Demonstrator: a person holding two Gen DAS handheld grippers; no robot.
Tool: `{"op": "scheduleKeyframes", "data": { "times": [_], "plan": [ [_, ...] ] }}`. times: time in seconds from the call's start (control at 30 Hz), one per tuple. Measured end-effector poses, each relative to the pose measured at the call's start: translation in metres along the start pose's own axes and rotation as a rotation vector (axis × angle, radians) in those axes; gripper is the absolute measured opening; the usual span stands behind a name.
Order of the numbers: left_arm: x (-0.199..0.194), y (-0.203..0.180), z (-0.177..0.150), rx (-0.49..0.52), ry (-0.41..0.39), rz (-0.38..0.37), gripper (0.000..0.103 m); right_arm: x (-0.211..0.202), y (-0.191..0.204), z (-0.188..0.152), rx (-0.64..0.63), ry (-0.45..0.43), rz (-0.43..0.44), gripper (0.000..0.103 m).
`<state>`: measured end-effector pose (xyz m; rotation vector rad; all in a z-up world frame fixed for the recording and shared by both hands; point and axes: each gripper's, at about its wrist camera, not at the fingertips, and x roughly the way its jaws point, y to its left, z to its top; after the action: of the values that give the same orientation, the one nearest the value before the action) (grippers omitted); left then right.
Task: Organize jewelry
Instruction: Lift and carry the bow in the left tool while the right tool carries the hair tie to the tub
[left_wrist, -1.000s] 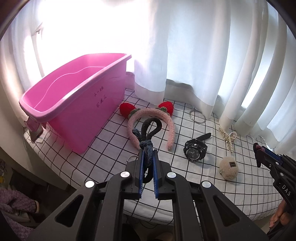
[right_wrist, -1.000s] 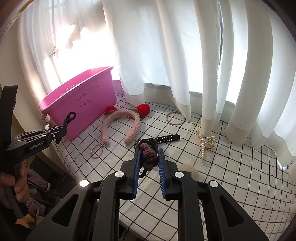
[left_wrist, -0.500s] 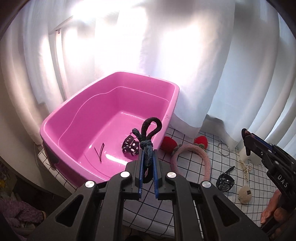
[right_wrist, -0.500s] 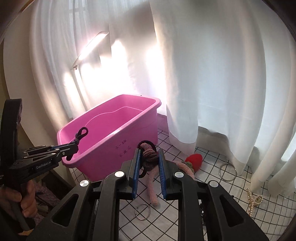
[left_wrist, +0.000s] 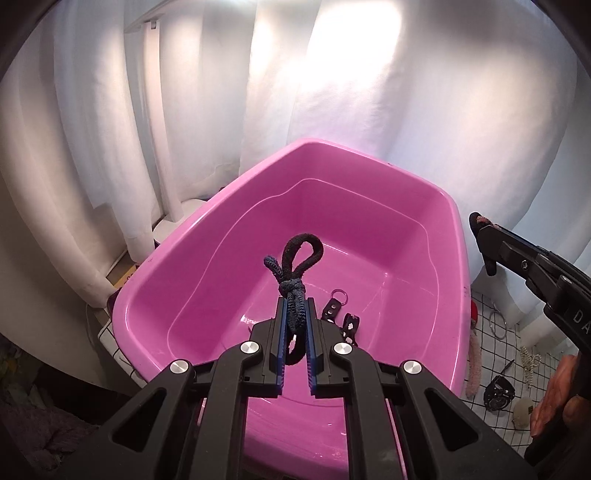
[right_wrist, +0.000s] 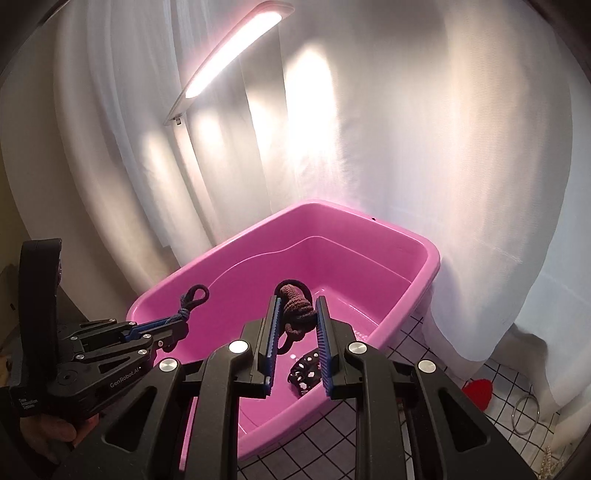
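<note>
A pink plastic tub (left_wrist: 369, 155) fills the left wrist view and also shows in the right wrist view (right_wrist: 424, 254). My left gripper (left_wrist: 295, 306) is shut on a dark blue knotted hair tie (left_wrist: 295, 266) and holds it above the tub's inside. My right gripper (right_wrist: 297, 306) is shut on a brown knotted hair tie (right_wrist: 295, 302), also above the tub. On the tub floor lie a black spotted strap piece (left_wrist: 343, 317) and a small ring (left_wrist: 340, 294). The strap also shows in the right wrist view (right_wrist: 304, 373).
White curtains (left_wrist: 332, 74) hang behind the tub. On the checked cloth (left_wrist: 498, 417) to the right lie a pink headband (left_wrist: 474, 365), a black watch (left_wrist: 498, 391), a metal ring (left_wrist: 496, 325), a pearl clip (left_wrist: 530, 363) and a pompom (left_wrist: 522, 408). A lit lamp (right_wrist: 229, 55) stands above.
Both grippers have moved left and up from the cloth to above the tub, each still holding its hair tie.
</note>
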<state>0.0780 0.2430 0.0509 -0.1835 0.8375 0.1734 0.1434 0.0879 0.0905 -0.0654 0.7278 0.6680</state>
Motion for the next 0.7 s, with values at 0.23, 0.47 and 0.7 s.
{"op": "scheduleKeyframes", "data": {
  "times": [0.23, 0.47, 0.7],
  "plan": [
    [0.035, 0.014, 0.015, -0.026, 0.055, 0.010, 0.009, 0.049, 0.001, 0.013, -0.017, 0.117, -0.025, 0.019],
    [0.059, 0.023, 0.022, -0.049, 0.131, 0.026, 0.010, 0.094, -0.004, 0.020, -0.028, 0.283, -0.055, 0.019],
    [0.067, 0.028, 0.024, -0.047, 0.183, 0.031, 0.010, 0.121, -0.004, 0.018, -0.047, 0.379, -0.084, 0.019]
  ]
}}
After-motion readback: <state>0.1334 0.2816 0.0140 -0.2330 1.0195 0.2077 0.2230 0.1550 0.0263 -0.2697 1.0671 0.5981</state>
